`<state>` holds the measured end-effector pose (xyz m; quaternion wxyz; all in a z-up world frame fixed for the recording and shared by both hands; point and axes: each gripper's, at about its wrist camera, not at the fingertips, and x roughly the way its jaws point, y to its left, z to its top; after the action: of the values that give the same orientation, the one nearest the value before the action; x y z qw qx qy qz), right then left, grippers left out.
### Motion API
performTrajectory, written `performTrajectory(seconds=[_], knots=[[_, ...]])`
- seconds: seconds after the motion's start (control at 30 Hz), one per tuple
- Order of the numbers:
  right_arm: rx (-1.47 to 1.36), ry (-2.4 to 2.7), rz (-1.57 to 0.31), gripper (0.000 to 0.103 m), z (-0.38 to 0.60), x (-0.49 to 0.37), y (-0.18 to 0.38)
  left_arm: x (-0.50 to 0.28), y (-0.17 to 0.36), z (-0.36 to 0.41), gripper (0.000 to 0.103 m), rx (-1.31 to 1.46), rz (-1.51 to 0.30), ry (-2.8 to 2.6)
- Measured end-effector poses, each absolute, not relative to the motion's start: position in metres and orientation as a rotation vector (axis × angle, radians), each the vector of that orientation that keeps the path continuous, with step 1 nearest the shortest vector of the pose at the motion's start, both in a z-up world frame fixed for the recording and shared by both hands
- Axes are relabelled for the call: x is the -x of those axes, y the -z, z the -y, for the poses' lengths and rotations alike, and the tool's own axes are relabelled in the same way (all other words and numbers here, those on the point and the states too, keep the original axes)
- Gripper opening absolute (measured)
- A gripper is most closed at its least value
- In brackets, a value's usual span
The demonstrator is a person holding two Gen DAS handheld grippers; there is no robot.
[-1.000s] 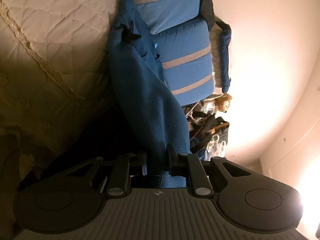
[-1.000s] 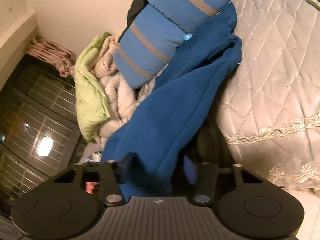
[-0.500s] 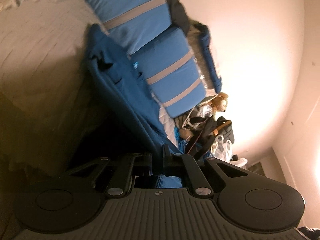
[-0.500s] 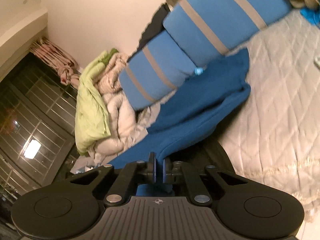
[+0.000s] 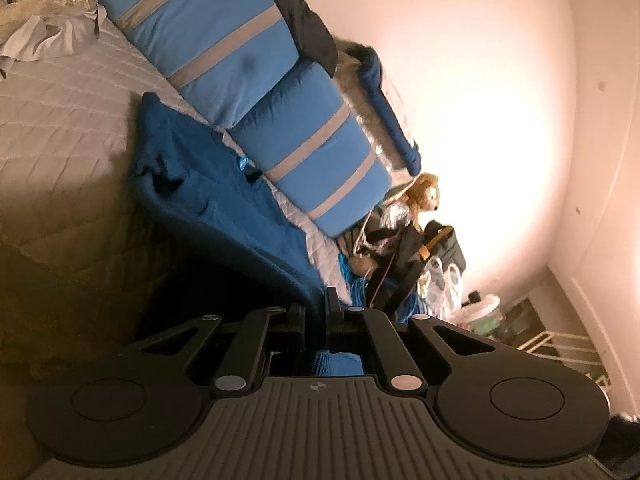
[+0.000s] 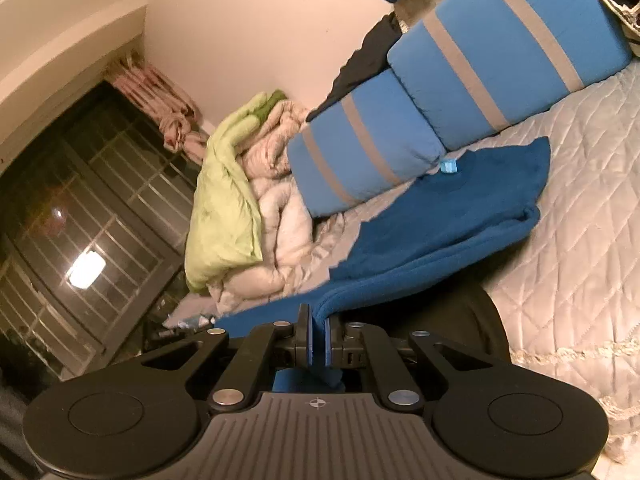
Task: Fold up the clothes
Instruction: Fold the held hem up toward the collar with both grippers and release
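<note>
The left gripper (image 5: pixel 316 312) has its two fingers drawn close together, pinching an edge of a dark blue fleece garment (image 5: pixel 224 208); the cloth passes between the fingers and bunches just behind them. The right gripper (image 6: pixel 318 334) is likewise clamped narrow on another edge of the same blue fleece garment (image 6: pixel 432 236), with a fold of the fabric squeezed between its blue-faced pads.

The garment stretches from both grippers across a quilted, pale bedspread (image 6: pixel 580 240) toward the head of the bed. Its far end lies flat on the quilt, touching the lower of two blue pillows with grey stripes (image 6: pixel 360 156). A small light-blue tag (image 6: pixel 449 166) shows at the garment's neck, just beside that pillow. In the left wrist view the fabric near the far end is rumpled, with a dark fold in it, and the near part rises off the bed to the fingers, casting a deep shadow on the quilt below.

The second striped pillow (image 6: pixel 504 32) sits next to the first, along the wall. Past the pillows, the right wrist view shows a heap of a lime-green blanket (image 6: pixel 224 208) and a cream comforter (image 6: pixel 288 216), with a dark barred window (image 6: pixel 80 220) beyond. In the left wrist view a plush teddy bear (image 5: pixel 424 196) sits beside a pile of dark bags (image 5: pixel 416 264) against the wall.
</note>
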<state>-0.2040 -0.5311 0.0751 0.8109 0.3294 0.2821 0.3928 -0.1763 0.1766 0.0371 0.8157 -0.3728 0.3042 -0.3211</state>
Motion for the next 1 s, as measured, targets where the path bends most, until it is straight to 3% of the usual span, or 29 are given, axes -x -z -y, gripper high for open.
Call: performTrajectory(seconds=[1.0], knots=[[-0.786, -0.665, -0.562, 0.008, 0.53, 0.073, -0.105, 0.065, -0.08, -0.177, 0.008, 0.778, -0.545, 0.57]])
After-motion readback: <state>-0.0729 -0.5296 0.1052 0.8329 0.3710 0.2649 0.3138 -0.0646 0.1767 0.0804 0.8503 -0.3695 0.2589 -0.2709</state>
